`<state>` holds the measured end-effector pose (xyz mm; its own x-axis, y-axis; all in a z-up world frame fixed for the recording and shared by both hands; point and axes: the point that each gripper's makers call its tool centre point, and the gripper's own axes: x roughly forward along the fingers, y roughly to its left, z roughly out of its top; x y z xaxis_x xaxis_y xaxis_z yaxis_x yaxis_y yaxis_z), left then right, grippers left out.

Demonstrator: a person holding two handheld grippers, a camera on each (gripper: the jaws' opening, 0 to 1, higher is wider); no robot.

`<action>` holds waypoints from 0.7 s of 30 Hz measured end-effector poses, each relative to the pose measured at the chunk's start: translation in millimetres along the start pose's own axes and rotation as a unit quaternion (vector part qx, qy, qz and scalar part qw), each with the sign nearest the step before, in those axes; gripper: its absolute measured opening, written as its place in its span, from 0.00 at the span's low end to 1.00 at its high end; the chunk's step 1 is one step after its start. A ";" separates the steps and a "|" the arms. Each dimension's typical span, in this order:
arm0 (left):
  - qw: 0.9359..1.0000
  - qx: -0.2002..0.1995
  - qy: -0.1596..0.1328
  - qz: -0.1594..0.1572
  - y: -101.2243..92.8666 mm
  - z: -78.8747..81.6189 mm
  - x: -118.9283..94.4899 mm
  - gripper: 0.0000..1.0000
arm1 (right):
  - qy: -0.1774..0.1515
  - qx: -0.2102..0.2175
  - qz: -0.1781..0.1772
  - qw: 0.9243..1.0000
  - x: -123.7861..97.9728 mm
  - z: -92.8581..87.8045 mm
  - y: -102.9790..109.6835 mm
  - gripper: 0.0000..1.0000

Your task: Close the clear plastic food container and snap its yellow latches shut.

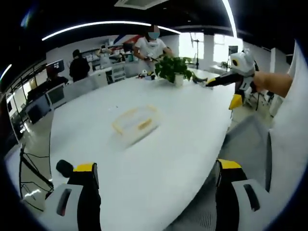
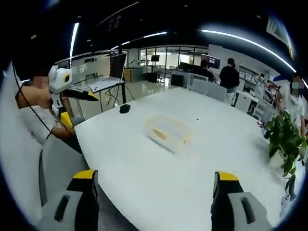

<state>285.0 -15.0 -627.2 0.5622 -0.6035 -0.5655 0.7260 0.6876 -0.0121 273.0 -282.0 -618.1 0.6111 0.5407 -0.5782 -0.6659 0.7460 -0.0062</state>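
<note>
A clear plastic container with yellow latches sits alone on the big white table, well ahead of my left gripper, whose yellow-tipped jaws stand wide apart with nothing between them. In the right gripper view the container lies mid-table, far beyond my right gripper, which is also open and empty. Each gripper hangs near the table edge, off the tabletop. The right gripper appears at the upper right of the left gripper view, held by a hand. I cannot tell how the latches stand.
A potted plant stands at the table's far end, where a person works. A small black object lies near the table's edge. A grey chair sits beside the table. Desks, monitors and other people fill the back of the room.
</note>
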 end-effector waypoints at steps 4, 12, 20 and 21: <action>1.000 -0.004 0.003 0.011 -5.1 -11.3 -11.6 0.99 | 0.007 -0.007 -0.018 1.000 -20.7 -6.6 3.0 0.99; 1.000 -0.012 -0.002 0.018 1.1 -13.1 -17.5 0.99 | 0.009 0.007 -0.039 0.999 -19.1 -12.4 -1.2 0.99; 1.000 -0.003 0.000 0.015 2.8 -15.6 -20.9 0.99 | 0.007 0.010 -0.042 0.999 -19.3 -10.4 0.9 0.99; 1.000 -0.005 0.000 0.014 2.8 -15.6 -21.0 0.99 | 0.005 0.009 -0.043 0.999 -19.8 -9.2 1.2 0.99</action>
<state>269.1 6.0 -628.2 0.5826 -0.5841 -0.5652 0.7062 0.7080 -0.0037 256.1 -295.4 -614.1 0.6611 0.4704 -0.5846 -0.6032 0.7965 -0.0411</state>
